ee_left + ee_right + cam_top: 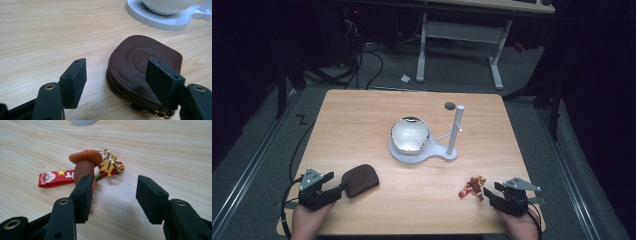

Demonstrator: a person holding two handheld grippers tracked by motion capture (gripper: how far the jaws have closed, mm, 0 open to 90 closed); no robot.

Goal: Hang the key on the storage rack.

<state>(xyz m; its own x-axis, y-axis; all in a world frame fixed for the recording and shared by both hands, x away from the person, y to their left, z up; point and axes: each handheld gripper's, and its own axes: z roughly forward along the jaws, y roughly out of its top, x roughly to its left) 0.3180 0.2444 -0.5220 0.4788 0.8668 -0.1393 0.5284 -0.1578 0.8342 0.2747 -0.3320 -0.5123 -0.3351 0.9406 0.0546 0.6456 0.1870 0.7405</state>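
**Both grippers poised at their objects, neither object yet grasped**

Pale wood-grain tabletop [362, 115], standing on a dark floor with cables and a white desk frame behind, carries all the items. At its centre sits a white keyhole-shaped plastic stand [439, 152] with an upright post, bearing a round white bowl [410, 134]; both lie well ahead of either pair of jaws. The left gripper [116, 77] has its jaws spread: a dark brown, rounded leather coin pouch with a zip and embossed emblem [140, 67] lies on the wood just ahead, its near edge between the jaws and partly behind the right-hand jaw, with no firm contact visible. The right gripper [115, 195] likewise has its jaws spread: a small cowboy-figure keychain with brown hat, gold star charm and red printed strap [85, 167] rests flat just beyond the left-hand jaw, outside the gap. As a judgement, the work stands at its approach stage; closing, lifting and placing all remain.
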